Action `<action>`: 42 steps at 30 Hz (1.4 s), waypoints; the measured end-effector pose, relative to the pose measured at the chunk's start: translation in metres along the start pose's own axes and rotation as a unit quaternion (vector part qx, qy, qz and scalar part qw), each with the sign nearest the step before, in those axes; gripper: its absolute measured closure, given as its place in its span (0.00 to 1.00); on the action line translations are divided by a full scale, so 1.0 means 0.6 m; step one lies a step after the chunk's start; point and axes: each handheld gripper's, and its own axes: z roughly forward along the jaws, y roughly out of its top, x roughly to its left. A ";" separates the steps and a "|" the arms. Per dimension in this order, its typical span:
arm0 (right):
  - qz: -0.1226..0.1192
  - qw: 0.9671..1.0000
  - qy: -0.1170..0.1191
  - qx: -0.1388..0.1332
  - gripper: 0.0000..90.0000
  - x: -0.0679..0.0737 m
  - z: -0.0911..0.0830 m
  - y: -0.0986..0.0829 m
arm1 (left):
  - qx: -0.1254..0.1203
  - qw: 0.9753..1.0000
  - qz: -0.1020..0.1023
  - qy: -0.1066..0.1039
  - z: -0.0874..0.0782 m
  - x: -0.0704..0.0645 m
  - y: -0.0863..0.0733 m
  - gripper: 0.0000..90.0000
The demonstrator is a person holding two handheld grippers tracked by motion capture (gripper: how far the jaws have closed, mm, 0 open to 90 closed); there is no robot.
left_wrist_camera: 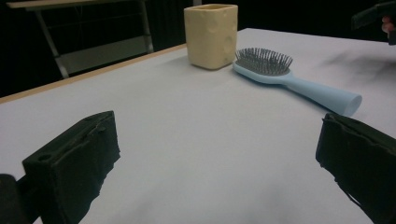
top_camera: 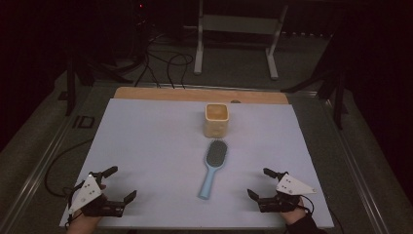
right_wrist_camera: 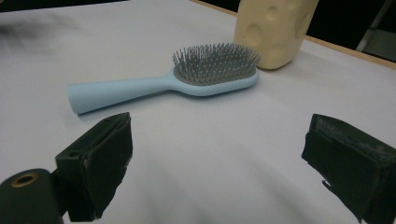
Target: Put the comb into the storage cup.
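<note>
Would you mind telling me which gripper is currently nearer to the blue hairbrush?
Right, though only slightly. The right gripper sits open just right of the hairbrush handle end, while the left gripper, also open, rests farther off to the handle's left, near the table's front edge.

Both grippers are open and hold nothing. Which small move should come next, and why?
Probably the right gripper should move forward toward the handle of the blue hairbrush. The brush lies flat, bristles up, with its head near the yellow cup and its handle end pointing at the person. The left gripper is also open, but the handle end appears a little closer to the right one.
</note>
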 end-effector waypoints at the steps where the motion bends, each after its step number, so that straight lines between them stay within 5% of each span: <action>1: -0.001 1.000 -0.001 -0.001 0.09 0.000 0.000 0.000 | -0.001 1.000 0.000 0.000 -0.002 0.000 0.000 0.00; 22: -0.005 0.999 0.023 0.025 0.09 0.015 -0.004 0.017 | -0.001 1.000 -0.006 -0.008 -0.003 -0.001 0.000 0.00; 32: -0.007 0.999 0.030 0.028 0.09 0.023 -0.008 0.048 | -0.003 1.000 -0.008 -0.009 -0.003 -0.001 0.001 0.00; 42: -0.034 0.999 0.036 0.018 0.09 0.019 -0.007 0.108 | -0.002 1.000 -0.008 -0.013 -0.001 -0.002 0.001 0.00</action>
